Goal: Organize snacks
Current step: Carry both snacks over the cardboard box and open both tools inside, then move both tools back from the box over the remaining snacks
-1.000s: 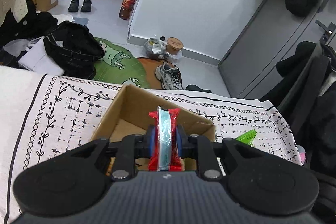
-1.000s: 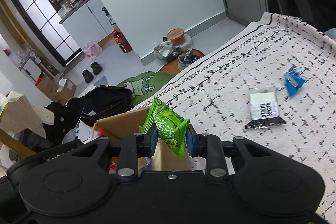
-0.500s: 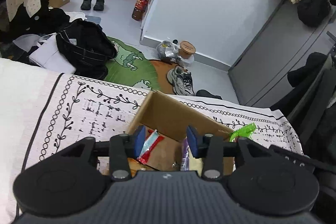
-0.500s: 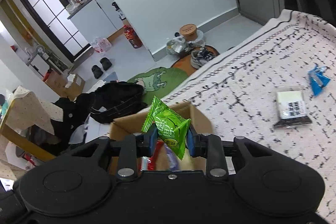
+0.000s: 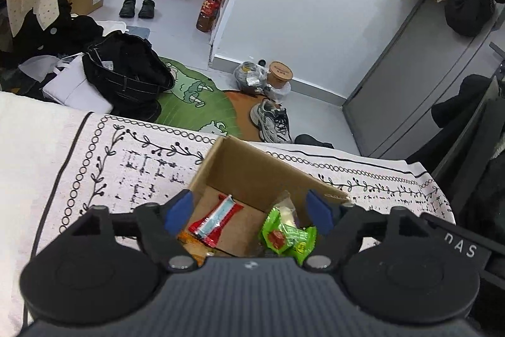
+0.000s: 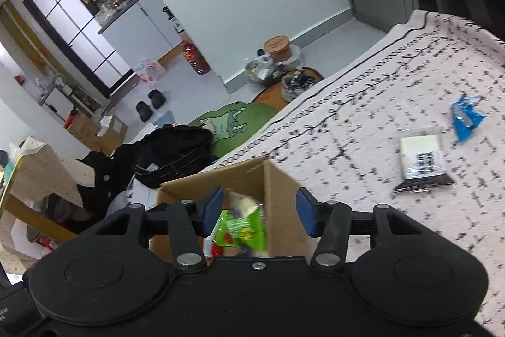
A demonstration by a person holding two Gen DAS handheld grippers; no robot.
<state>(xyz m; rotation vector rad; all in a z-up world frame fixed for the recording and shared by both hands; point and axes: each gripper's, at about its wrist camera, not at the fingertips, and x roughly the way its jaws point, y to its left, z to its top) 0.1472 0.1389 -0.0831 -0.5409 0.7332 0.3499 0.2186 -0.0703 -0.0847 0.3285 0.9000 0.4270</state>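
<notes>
Snacks lie in the cardboard box (image 5: pixel 252 176): a red packet (image 5: pixel 216 221) and a green packet (image 5: pixel 288 237), both clear of its walls. Left gripper (image 5: pixel 249 212) and right gripper (image 6: pixel 258 215) hang over it, jaws opening and empty. On the cloth (image 6: pixel 363 128) to the right lie a white packet (image 6: pixel 421 161) and a blue wrapper (image 6: pixel 465 117). Gripper bodies hide the box's near edge.

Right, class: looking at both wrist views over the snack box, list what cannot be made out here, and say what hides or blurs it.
- Near part of the cardboard box floor, left wrist view: hidden by the gripper body.
- Orange packet, left wrist view: mostly hidden by a finger.
- Green snack packet, right wrist view: blurred, print unreadable.
- Black-and-white packet on the tablecloth, right wrist view: label blurred.
- Blue wrapper, right wrist view: too small to identify.
</notes>
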